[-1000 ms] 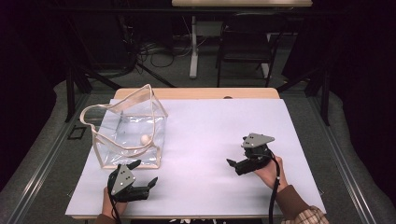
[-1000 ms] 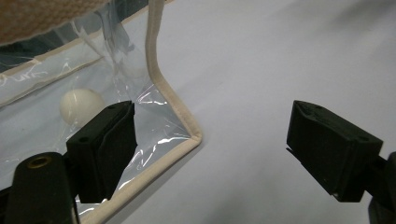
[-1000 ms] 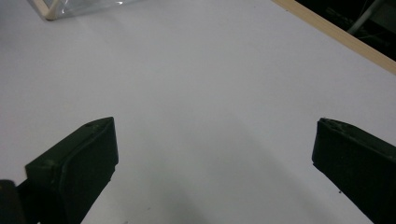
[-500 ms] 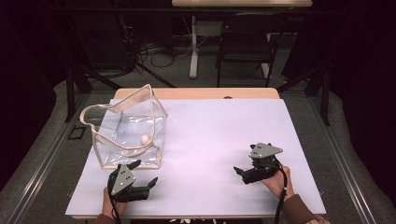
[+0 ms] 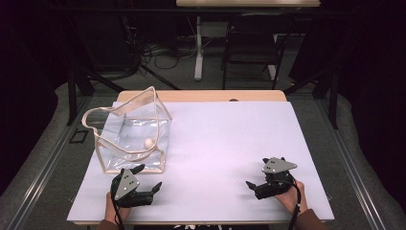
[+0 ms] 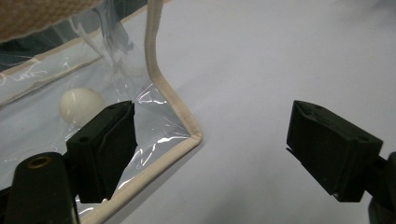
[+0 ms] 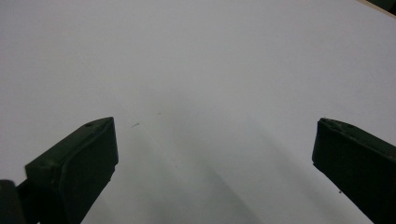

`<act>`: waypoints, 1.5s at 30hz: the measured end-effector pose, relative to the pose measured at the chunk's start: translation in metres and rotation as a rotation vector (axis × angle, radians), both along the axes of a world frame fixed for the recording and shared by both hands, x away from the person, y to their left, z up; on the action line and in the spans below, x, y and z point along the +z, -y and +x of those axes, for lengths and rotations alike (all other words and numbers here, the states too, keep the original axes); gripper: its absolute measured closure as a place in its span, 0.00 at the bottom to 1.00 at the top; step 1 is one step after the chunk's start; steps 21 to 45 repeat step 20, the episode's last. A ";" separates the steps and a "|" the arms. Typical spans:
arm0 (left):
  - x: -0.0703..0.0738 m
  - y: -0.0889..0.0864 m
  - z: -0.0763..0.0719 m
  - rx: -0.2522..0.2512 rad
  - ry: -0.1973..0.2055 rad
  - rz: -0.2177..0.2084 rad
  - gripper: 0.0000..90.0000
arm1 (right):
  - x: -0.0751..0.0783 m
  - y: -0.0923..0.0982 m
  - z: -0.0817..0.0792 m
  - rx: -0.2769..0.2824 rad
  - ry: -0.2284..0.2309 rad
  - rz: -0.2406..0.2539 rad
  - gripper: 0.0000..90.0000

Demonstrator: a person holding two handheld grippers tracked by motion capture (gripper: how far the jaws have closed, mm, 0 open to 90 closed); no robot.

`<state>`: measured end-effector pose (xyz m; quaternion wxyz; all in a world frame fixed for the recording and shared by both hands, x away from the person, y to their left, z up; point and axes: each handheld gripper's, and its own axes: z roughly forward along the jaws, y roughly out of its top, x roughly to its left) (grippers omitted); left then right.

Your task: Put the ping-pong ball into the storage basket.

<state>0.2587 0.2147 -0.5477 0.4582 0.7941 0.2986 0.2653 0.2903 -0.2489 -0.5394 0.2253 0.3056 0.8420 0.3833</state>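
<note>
Clear plastic makes up the bag, a soft tote trimmed in beige tape with a long strap looping off its top, standing on the white table cover at about ten o'clock from the table's middle. A small white ball lies on the bag's floor, seen through the wall. The left gripper sits at roughly seven o'clock, just beside the bag's near edge; in the left gripper view its jaws stand wide apart, the bag's taped bottom corner between them and the ball behind the film at about ten o'clock, nothing pinched. The right gripper rests at five o'clock, well apart from the bag, and the right gripper view shows its jaws spread over bare cover. I judge the work to be at the approach: neither claw has a hold, and the ball is inside. The next move likely calls for the left gripper to close on the taped rim or corner to steady the limp bag, while the right gripper crosses toward the opening at the top.
</note>
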 end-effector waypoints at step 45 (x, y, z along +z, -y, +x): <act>0.000 0.001 0.001 -0.008 -0.008 0.013 0.18 | -0.008 0.007 -0.009 -0.017 0.025 -0.010 0.00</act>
